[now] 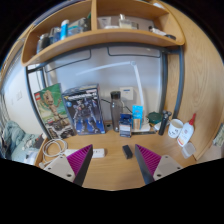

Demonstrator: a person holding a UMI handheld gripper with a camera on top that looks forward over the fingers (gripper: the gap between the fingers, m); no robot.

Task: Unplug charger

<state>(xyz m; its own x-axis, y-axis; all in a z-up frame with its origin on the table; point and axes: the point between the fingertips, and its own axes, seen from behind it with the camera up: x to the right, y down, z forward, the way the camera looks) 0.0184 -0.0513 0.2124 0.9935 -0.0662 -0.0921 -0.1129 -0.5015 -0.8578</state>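
Hand-held gripper (pixel 111 163) hovers over the wooden worktop (pixel 110 172), fingers apart and empty; the white charger (pixel 114 97) sits plugged into the wall well ahead, apparently untouched, unplugging not begun

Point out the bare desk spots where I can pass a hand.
Bare wooden desk lies between the open gripper fingers, around the small black object. Crowded: colourful boxes at the back wall, white mugs alongside, coiled cable and white charger.
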